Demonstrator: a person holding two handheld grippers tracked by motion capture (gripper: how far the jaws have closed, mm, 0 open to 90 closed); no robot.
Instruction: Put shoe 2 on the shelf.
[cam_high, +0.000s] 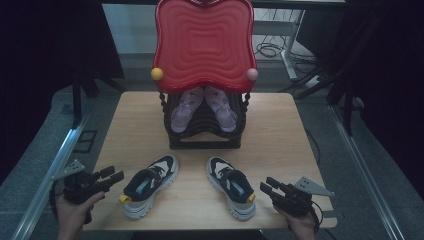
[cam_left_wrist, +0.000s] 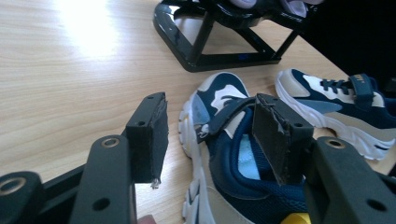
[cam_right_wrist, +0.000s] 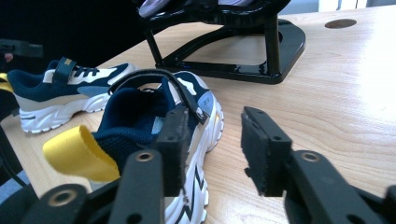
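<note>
Left tongs at lower left of the high view, spread beside the left sneaker, right sneaker just right of centre on the table, right tongs at lower right, spread, nothing pinched.

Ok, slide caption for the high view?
Two navy sneakers on the table, open left gripper and right gripper flanking them.

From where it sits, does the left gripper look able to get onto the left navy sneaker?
Probably yes. The left gripper sits just beside the left navy sneaker with its jaws open, and in the left gripper view the shoe's collar lies right ahead with only bare table between. Nothing blocks the way.
</note>
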